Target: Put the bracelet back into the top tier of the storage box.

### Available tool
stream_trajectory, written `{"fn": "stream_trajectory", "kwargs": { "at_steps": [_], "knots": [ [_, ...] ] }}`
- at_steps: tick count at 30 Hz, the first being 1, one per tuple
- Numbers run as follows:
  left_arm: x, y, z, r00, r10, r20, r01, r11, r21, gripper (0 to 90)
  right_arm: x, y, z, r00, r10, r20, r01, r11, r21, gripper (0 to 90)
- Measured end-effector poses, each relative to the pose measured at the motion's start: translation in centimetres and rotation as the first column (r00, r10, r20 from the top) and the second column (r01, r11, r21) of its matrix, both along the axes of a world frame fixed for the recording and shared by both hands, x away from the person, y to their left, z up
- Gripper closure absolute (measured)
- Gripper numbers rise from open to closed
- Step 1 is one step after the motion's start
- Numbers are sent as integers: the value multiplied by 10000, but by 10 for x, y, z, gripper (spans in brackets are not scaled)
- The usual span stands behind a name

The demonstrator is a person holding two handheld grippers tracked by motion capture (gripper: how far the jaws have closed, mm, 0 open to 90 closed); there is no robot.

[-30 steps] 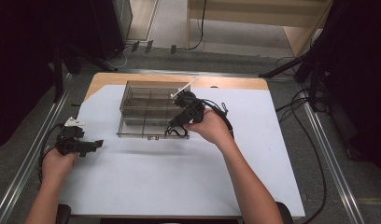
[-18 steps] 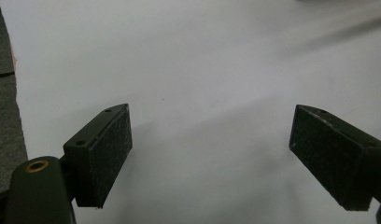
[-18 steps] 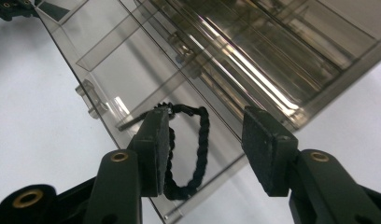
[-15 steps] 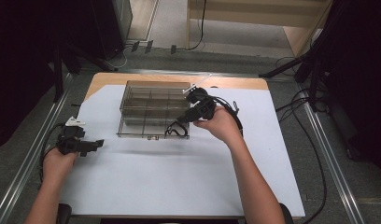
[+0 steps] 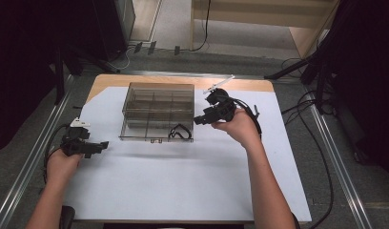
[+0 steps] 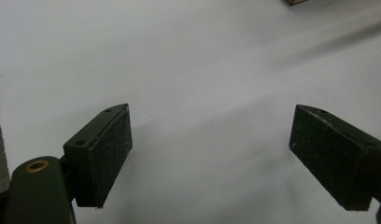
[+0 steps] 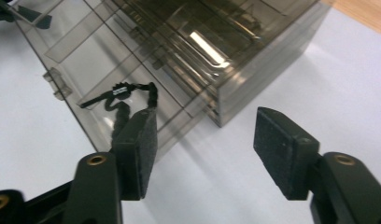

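A black cord [image 5: 179, 132], thin, kinked and floppy, lies in the front-right compartment of a smoky, hard-walled clear plastic organizer box [image 5: 157, 112] on the white paper-covered counter [image 5: 183, 186]. At the box's three o'clock the right tool [image 5: 198, 119] hangs empty, its jaws just opened further, felt-faced pads apart. At eight o'clock the left tool [image 5: 104, 144] rests, jaws wide, nothing between them. The risks look slight: the springy cord could uncoil over a low divider, or a careless swing could nudge the light box askew.
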State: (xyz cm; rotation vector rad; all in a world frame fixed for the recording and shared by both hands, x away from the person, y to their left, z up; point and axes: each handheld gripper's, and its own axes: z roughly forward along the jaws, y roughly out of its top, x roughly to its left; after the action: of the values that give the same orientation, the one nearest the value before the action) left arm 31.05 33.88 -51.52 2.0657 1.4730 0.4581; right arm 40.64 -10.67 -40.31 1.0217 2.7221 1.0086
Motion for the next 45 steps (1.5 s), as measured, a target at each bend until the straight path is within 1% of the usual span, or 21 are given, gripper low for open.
{"fn": "stream_trajectory", "kwargs": {
  "at_steps": [2, 4, 5, 6, 8, 9, 10, 11, 17, 19, 20, 22, 26, 28, 29, 32, 34, 38, 39, 40, 45],
  "knots": [
    [1, -1, 0, 10000, -36, 3, 36, 10000, 10, 144, 1, -3, -2, 9998, -165, 145, 165, 9999, -6, 393],
    [2, -1, 0, 10000, -91, -11, 91, 10000, 9, 144, 1, -6, -3, 9997, -221, 144, 222, 9997, -93, 385],
    [3, -2, 0, 9999, -129, -10, 129, 9999, 13, 144, 2, -9, -4, 9996, -257, 130, 258, 9996, -85, 374],
    [3, -3, 0, 9999, -101, -3, 101, 9999, -28, 144, 4, -14, -7, 9989, -417, 225, 416, 9991, 20, 346],
    [4, -3, 0, 9999, -146, 15, 146, 9999, -3, 144, 4, -16, -8, 9986, -455, 253, 455, 9990, 5, 326],
    [4, -4, 0, 9999, -162, 11, 162, 9999, 4, 144, 6, -21, -10, 9969, -668, 418, 669, 9978, -19, 303],
    [5, -4, 0, 9998, -177, 9, 177, 9998, 28, 144, 6, -21, -10, 9969, -668, 418, 669, 9978, -19, 303],
    [6, -5, 1, 9998, -193, 24, 193, 9998, -8, 144, 7, -26, -13, 9956, -766, 537, 769, 9970, -22, 284],
    [7, -6, 1, 9997, -237, 33, 237, 9997, 21, 144, 10, -37, -19, 9927, -928, 765, 931, 9957, -9, 263],
    [8, -7, 1, 9997, -242, 32, 242, 9997, 20, 144, 12, -43, -22, 9906, -1085, 836, 1092, 9940, -38, 254],
    [8, -7, 1, 9996, -288, 18, 288, 9996, 32, 144, 14, -49, -24, 9877, -1274, 907, 1280, 9918, -7, 242],
    [9, -8, 1, 9995, -309, 21, 309, 9995, 36, 144, 15, -52, -25, 9865, -1357, 914, 1364, 9907, -15, 239],
    [9, -8, 1, 9995, -304, 40, 304, 9995, 29, 144, 18, -62, -30, 9807, -1661, 1035, 1682, 9857, -117, 233],
    [9, -8, 1, 9995, -306, 39, 305, 9995, 29, 144, 20, -68, -32, 9810, -1591, 1112, 1612, 9869, -101, 226],
    [9, -8, 1, 9995, -311, 38, 311, 9995, 27, 144, 21, -70, -34, 9799, -1658, 1109, 1681, 9857, -114, 225],
    [9, -8, 1, 9994, -336, 33, 335, 9994, 49, 144, 24, -79, -38, 9722, -2078, 1076, 2096, 9778, -56, 226],
    [9, -9, 1, 9994, -331, 30, 331, 9994, 45, 144, 25, -81, -38, 9712, -2132, 1060, 2145, 9767, -7, 226],
    [9, -9, 1, 9993, -369, 26, 368, 9993, 87, 144, 26, -89, -38, 9640, -2414, 1115, 2421, 9702, 81, 226],
    [9, -9, 1, 9993, -371, 24, 371, 9993, 83, 144, 26, -91, -38, 9635, -2415, 1159, 2419, 9702, 110, 225],
    [9, -10, 1, 9993, -381, 27, 381, 9992, 89, 144, 26, -94, -37, 9608, -2535, 1126, 2532, 9673, 170, 225],
    [10, -10, 1, 9993, -382, 31, 382, 9992, 97, 144, 25, -95, -35, 9597, -2558, 1162, 2547, 9667, 238, 225]
  ]
}}
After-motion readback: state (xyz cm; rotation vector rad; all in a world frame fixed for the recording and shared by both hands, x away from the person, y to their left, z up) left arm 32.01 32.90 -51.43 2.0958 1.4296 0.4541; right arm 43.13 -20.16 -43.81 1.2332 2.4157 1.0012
